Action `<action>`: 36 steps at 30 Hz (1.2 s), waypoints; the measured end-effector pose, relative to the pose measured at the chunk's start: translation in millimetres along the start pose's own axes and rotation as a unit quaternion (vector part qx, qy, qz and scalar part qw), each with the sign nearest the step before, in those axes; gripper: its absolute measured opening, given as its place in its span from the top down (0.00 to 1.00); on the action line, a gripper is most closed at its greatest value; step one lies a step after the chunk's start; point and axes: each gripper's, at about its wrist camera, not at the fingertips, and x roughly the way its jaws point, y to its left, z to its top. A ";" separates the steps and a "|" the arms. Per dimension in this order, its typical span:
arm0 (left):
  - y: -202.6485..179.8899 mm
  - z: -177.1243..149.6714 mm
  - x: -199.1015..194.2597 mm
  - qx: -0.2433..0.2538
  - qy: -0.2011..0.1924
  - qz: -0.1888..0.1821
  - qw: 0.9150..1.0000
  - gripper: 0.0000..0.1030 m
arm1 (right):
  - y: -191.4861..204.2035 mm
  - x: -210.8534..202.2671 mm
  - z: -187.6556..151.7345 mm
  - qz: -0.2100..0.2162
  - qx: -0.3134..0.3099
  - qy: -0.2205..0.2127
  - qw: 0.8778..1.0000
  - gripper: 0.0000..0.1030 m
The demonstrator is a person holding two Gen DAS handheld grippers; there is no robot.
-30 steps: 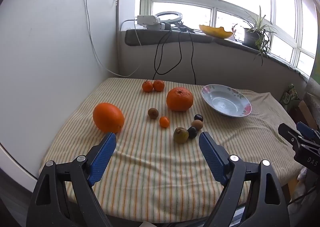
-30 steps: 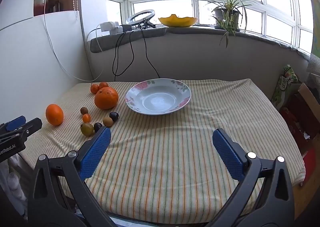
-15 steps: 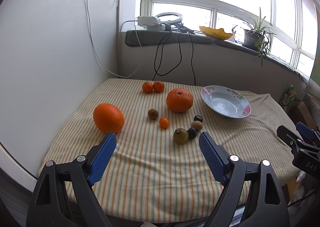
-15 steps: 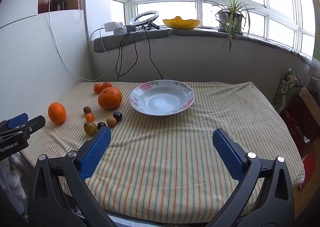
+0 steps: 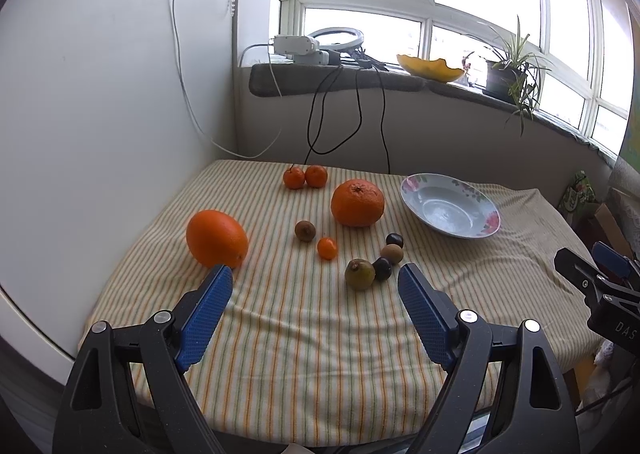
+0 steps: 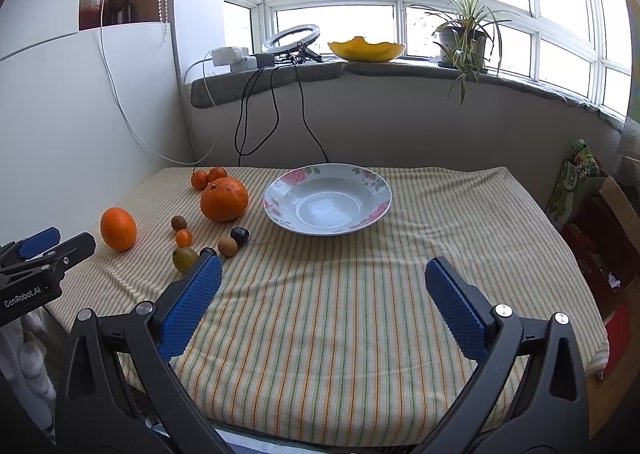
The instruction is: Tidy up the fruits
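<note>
nearby, both tongs spread and empty, left tongs (image 5: 314,296), right tongs (image 6: 322,284), fruits beside plate (image 6: 280,210)

White lettering reading "GenRobot.AI" is showing on the black body of the left gripper (image 6: 38,254), which is sitting well to the left of the right gripper's fingers (image 6: 188,304) in the right wrist view. In the left wrist view, the letters "DAS" are showing on the black body of the right gripper (image 5: 600,278), far to the right of the left gripper's fingers (image 5: 424,314), with the rest of the word cut off at the picture's edge. A green packet (image 6: 572,178) beyond the desk, to the right of the fingers, is carrying print too blurred to read.
</note>
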 end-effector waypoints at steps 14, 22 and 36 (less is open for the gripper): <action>-1.8 0.2 0.6 0.001 0.000 -0.003 1.000 0.17 | 1.2 0.0 0.7 0.002 -0.002 -0.002 1.000 0.00; -2.5 0.3 1.0 0.002 0.000 -0.003 1.000 0.17 | 3.5 0.5 1.4 0.005 -0.004 -0.002 1.000 0.00; -2.7 0.5 1.5 0.003 0.000 -0.003 1.000 0.17 | 1.9 0.3 0.7 0.008 -0.004 -0.002 1.000 0.00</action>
